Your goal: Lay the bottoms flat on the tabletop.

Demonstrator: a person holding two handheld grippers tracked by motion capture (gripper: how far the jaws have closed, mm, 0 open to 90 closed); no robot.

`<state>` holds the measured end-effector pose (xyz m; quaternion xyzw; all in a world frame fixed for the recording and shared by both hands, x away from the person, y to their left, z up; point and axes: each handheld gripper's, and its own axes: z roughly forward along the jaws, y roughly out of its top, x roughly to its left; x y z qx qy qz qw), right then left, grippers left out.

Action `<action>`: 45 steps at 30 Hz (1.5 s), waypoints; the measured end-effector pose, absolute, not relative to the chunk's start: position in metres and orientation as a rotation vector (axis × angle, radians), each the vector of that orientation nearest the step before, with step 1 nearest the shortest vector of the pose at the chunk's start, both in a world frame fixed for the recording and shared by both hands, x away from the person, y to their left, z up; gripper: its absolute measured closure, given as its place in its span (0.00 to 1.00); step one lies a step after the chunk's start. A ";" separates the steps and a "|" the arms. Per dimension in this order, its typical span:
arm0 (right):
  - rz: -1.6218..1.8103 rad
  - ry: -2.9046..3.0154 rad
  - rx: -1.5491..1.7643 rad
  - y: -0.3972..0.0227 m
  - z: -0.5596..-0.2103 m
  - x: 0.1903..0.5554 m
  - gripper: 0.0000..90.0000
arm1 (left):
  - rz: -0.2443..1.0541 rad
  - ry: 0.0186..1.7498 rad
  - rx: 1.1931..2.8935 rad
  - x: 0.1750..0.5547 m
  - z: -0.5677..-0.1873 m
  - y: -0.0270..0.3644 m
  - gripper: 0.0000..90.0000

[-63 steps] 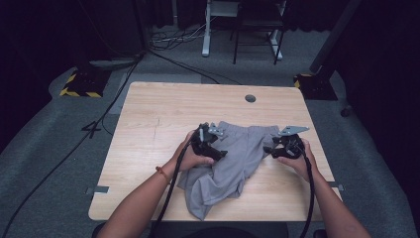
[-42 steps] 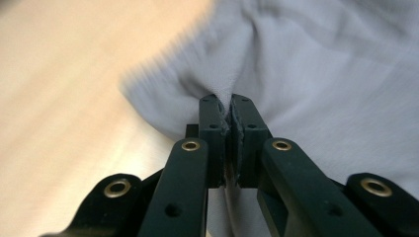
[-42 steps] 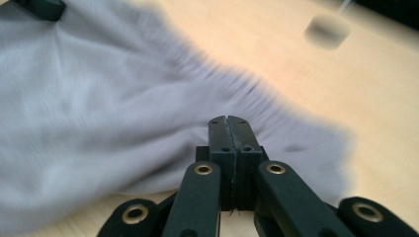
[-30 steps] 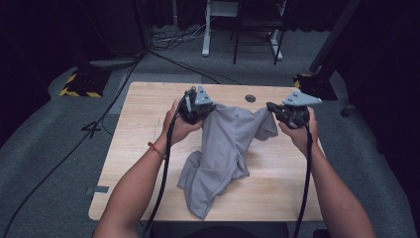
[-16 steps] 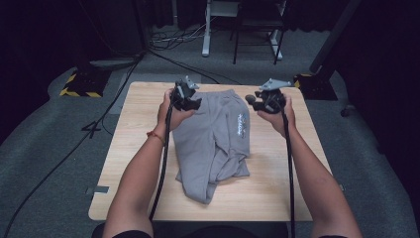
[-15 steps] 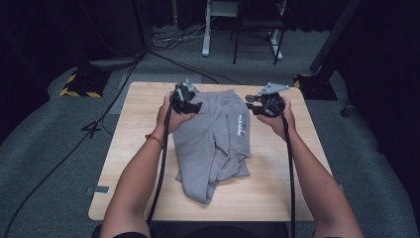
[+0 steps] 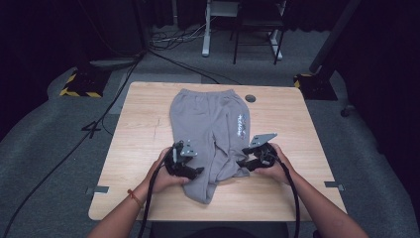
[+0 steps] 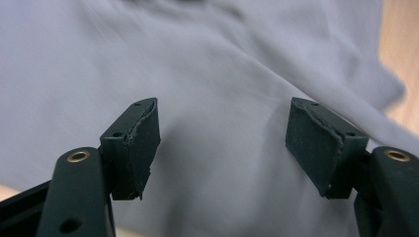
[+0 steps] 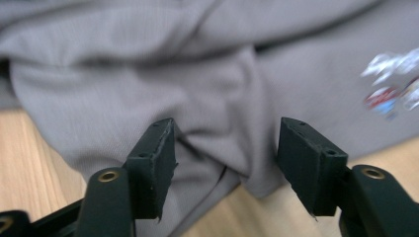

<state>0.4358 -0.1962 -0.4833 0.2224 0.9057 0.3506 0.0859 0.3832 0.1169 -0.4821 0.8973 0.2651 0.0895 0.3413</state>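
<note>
Now both grippers, left gripper (image 7: 194,172) and right gripper (image 7: 246,162), gape over grey sweatpants (image 7: 208,119)

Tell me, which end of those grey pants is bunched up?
The near end of the pants, the legs by the left gripper and the right gripper, lies crumpled and folded over. The waistband at the far end lies flat and spread.

The print (image 9: 393,81) on the trousers (image 7: 208,124) is blurred and unreadable. The left claw (image 7: 190,171) covers part of one trouser leg. Both forearms are cut off at the bottom edge.
</note>
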 end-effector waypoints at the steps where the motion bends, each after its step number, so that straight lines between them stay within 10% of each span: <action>1: 1.047 2.709 0.665 -0.196 -0.486 0.435 0.44 | 0.222 0.691 2.346 0.381 -0.487 0.118 0.31; 4: 1.052 2.701 0.685 -0.198 -0.491 0.433 0.48 | 0.232 0.693 2.327 0.377 -0.493 0.122 0.31; 9: 0.984 2.676 0.606 -0.195 -0.486 0.424 0.92 | 0.246 0.714 2.290 0.384 -0.498 0.130 0.32; 24: 1.325 2.330 0.597 -0.247 -0.386 0.396 0.98 | 0.279 0.707 2.254 0.388 -0.501 0.135 0.38; 45: 1.076 2.800 0.428 -0.207 -0.479 0.378 0.45 | 0.308 0.787 2.278 0.386 -0.498 0.143 0.31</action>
